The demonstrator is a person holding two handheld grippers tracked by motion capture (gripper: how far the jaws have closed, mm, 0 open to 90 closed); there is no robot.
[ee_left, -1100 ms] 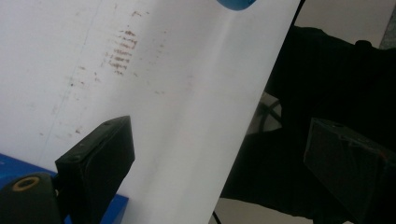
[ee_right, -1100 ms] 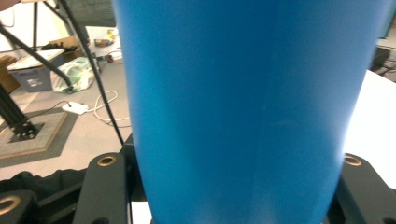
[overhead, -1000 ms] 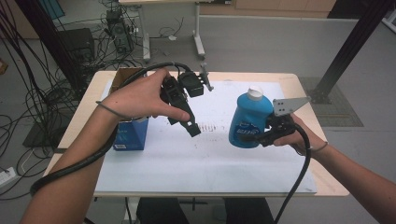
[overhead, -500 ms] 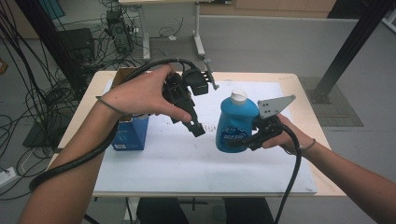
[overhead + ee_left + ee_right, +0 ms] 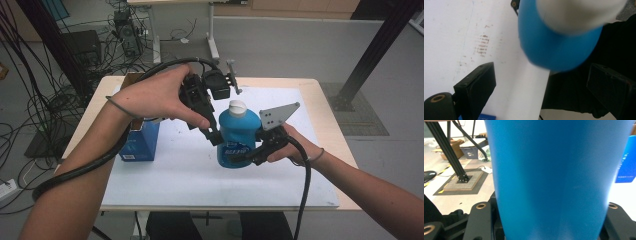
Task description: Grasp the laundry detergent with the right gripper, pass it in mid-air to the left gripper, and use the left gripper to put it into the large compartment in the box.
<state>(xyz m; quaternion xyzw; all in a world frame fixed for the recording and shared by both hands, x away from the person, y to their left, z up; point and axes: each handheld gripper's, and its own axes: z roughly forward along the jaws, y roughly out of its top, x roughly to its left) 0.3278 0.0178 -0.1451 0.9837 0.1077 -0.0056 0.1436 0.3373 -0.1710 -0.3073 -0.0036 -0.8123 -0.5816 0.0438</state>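
blue bottle (image 5: 239, 137) nearer left gripper (image 5: 212, 134) (clamped)

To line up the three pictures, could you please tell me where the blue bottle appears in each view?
High view: the blue bottle stands at centre, clamped by the right gripper.
Left gripper view: blurred, top centre-right, white cap uppermost.
Right gripper view: its body spans the middle, between the jaws.
Shared landmark: the blue box.

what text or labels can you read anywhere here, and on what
Bottle: a white print on its label, too blurred to read.
Box: small pale lines of print low on its side, too small to read.
No other words, numbers or signs can be read.
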